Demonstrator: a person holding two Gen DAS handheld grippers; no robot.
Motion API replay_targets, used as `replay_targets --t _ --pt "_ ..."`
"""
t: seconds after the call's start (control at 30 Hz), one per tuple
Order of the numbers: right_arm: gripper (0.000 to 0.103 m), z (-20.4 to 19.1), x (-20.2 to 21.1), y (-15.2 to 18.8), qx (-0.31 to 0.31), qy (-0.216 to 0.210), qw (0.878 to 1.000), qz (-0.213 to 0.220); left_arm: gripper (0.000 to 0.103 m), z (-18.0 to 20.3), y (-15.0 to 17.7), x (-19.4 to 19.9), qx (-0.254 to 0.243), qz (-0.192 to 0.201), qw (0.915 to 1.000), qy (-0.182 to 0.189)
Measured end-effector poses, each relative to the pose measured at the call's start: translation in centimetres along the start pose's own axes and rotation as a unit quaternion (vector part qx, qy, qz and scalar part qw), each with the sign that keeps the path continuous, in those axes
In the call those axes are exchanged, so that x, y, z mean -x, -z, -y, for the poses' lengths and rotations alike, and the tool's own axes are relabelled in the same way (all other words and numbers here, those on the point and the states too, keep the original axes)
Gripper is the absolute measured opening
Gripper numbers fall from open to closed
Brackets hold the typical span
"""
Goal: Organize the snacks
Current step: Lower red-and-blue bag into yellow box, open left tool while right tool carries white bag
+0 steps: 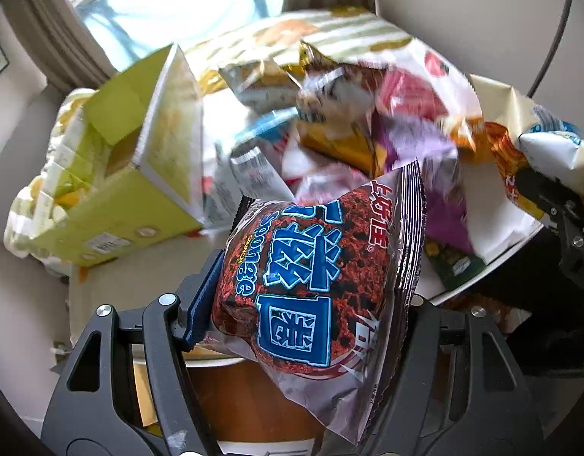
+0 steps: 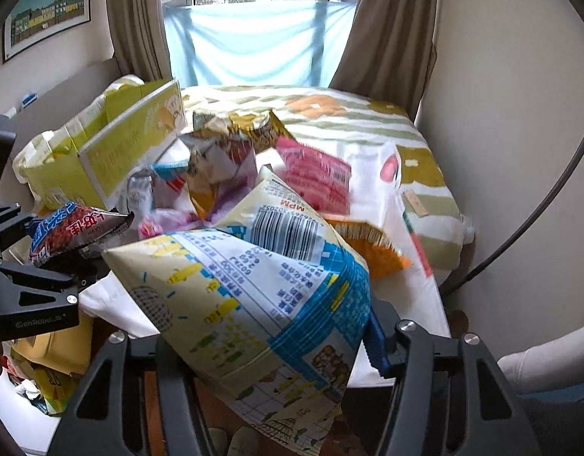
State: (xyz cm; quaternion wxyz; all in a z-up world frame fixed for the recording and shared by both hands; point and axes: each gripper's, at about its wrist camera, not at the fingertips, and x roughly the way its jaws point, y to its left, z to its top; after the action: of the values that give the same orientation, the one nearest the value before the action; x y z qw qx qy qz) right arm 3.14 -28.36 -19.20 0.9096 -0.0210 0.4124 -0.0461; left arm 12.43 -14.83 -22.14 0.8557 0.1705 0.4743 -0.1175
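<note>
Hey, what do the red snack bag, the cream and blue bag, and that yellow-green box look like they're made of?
Red snack bag: likely thin plastic film, glossy, with crinkles and a crimped, ridged edge seal. Cream and blue bag: also plastic film by its look, softer sheen, puffed and creased, barcode printed on it. Yellow-green box: printed cardboard, matte, with stiff open flaps and a pale cut edge.

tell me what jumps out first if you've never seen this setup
Each gripper is clamped on a puffy snack bag right in front of its camera: the left gripper holds a dark red bag with blue lettering, the right gripper a cream and blue bag with a barcode. Behind them a messy heap of snack bags lies on the patterned bedspread, with an open yellow-green carton to its left.
</note>
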Motion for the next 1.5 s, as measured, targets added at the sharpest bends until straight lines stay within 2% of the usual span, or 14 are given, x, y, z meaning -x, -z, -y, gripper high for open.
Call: replay_targets --t 0.27,0.47,0.67,0.93,1.1,1.27,1.5 --pt "0.055 -0.8 2.2 -5.2 0.005 -0.022 0.999 0.026 0.065 -4.4 -3.8 5.4 0.049 0.061 0.9969 -0.004" --pt "0.055 -4.4 2.8 -10.4 0.035 -0.039 0.998 0.045 0.065 -9.2 -6.3 7.4 0.072 0.093 0.9929 -0.018" --pt "0.055 -9.8 1.6 -15.4 0.036 -0.065 0.996 0.051 0.065 -15.4 -8.4 7.7 0.076 0.113 0.9905 -0.021" --pt "0.055 -17.9 -2.0 -19.8 0.022 -0.098 0.994 0.035 0.065 -26.1 -10.1 4.3 0.090 0.090 0.9916 -0.021" --pt "0.055 -22.6 -4.7 -21.9 0.009 -0.105 0.994 0.021 0.066 -30.6 -10.2 0.8 0.080 0.068 0.9944 -0.009" --pt "0.055 -25.1 -7.3 -22.6 -0.019 -0.110 0.994 -0.005 0.066 -32.5 -10.4 -3.8 0.061 0.035 0.9974 0.016" --pt "0.055 -26.2 -9.7 -23.0 -0.038 -0.120 0.992 -0.030 0.069 -31.8 -10.6 -7.7 0.035 0.002 0.9990 0.027"
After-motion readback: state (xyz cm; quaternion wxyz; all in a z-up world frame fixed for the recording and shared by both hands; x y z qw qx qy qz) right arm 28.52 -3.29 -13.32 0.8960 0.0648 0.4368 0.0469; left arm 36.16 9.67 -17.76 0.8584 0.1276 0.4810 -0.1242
